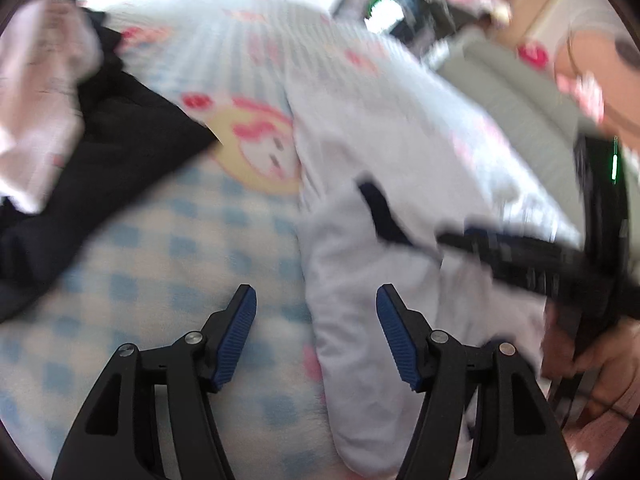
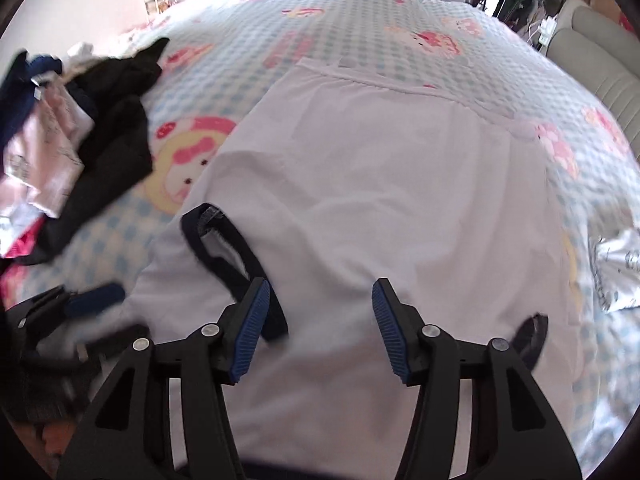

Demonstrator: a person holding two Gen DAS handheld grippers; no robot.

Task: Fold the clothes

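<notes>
Left wrist: my left gripper [image 1: 316,334] gapes wide over the white shirt [image 1: 360,280] sleeve, gripping nothing | Right wrist: my right gripper [image 2: 320,330] wide, empty above the shirt spread on the bed [image 2: 360,20] | Step: between folds; next I must pinch an edge.

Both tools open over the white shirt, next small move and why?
Probably lower the right tool onto the white shirt beside its dark collar and close. The shirt lies spread on the checked bedcover, neither tool grips cloth, and the left tool sits at the shirt's edge.
</notes>
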